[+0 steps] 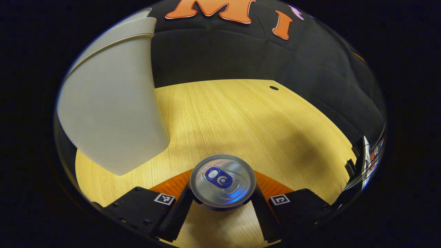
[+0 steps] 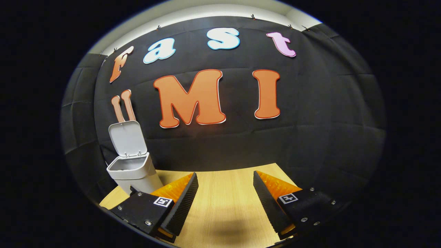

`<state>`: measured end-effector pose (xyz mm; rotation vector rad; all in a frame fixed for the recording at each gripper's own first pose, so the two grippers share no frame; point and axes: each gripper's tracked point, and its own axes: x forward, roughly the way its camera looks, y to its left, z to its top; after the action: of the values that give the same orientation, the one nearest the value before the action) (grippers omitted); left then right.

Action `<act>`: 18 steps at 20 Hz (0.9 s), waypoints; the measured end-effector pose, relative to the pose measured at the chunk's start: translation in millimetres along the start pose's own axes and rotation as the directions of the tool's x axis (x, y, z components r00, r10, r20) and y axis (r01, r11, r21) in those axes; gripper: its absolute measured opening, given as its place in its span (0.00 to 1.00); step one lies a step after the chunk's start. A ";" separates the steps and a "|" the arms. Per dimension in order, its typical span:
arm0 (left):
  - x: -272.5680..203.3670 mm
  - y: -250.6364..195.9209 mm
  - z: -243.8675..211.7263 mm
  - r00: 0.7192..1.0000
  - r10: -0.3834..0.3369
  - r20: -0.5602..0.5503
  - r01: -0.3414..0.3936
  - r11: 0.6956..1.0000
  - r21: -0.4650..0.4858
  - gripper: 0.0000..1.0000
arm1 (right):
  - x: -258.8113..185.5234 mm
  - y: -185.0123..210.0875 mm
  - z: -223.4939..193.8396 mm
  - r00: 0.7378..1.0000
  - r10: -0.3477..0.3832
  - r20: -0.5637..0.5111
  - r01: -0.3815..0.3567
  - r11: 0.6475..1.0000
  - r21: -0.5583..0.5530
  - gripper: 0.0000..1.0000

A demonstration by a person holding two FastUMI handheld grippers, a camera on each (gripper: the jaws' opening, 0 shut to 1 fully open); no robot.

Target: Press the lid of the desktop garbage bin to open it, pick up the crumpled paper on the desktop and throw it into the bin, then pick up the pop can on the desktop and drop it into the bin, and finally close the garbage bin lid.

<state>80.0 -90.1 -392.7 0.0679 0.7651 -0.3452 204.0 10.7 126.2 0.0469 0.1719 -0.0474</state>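
One pop can (image 1: 223, 182), one bin (image 2: 132, 162).

Light wooden desk (image 2: 224, 199) with fine straight grain, lit warmly from above. Small dark round hole (image 1: 274, 88) near its far edge in the left gripper view. Soft broad shadows across the wood. Behind the desk, black cloth wall (image 2: 327, 120), quilted in large squares, hung from small clips along its top. Above the cloth, a pale strip of wall or ceiling (image 2: 220, 10) in the right gripper view.
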 end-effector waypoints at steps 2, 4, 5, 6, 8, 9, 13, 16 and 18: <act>-5.2 0.8 3.0 1.000 0.003 0.016 -0.003 1.000 0.002 0.84 | 1.5 -2.6 -5.6 1.000 -0.017 -0.009 0.017 1.000 0.002 0.95; -15.3 -0.1 7.1 1.000 0.003 0.027 -0.004 1.000 0.010 0.84 | 1.1 -2.1 -10.4 1.000 -0.012 -0.022 0.013 1.000 0.008 0.96; -20.5 -0.9 12.2 0.999 0.004 0.035 -0.004 1.000 0.013 0.83 | 1.5 -2.5 -10.5 1.000 -0.012 -0.021 0.012 1.000 0.006 0.96; -27.0 -2.2 19.0 0.999 0.000 0.043 -0.001 1.000 0.012 0.84 | 2.0 -2.7 -9.2 1.000 -0.011 -0.015 0.011 1.000 0.002 0.96; -44.8 -5.5 39.5 0.998 -0.021 0.064 0.021 1.000 0.013 0.84 | 0.8 0.3 -6.7 1.000 -0.004 -0.010 0.004 1.000 -0.003 0.96; -58.1 -6.4 49.9 0.997 -0.030 0.072 0.029 1.000 0.012 0.84 | -0.1 -0.3 -5.3 1.000 -0.004 -0.005 0.004 1.000 -0.006 0.96; -125.0 0.7 98.7 0.993 -0.021 0.116 0.018 0.999 0.027 0.83 | -0.2 -4.2 3.2 0.999 -0.023 0.037 0.023 1.000 -0.003 0.96; -178.1 12.8 139.9 0.986 -0.002 0.164 0.000 1.000 0.015 0.83 | 2.1 3.1 1.4 0.999 -0.009 0.038 0.009 1.000 -0.003 0.96; -214.0 19.4 168.3 0.979 -0.011 0.205 0.015 1.000 -0.021 0.83 | 7.0 9.9 -0.2 0.999 0.003 0.035 -0.003 1.000 -0.004 0.96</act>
<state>55.6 -42.7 -125.0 0.0060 0.5650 -0.3501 211.4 20.3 125.2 0.0425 0.1371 -0.0445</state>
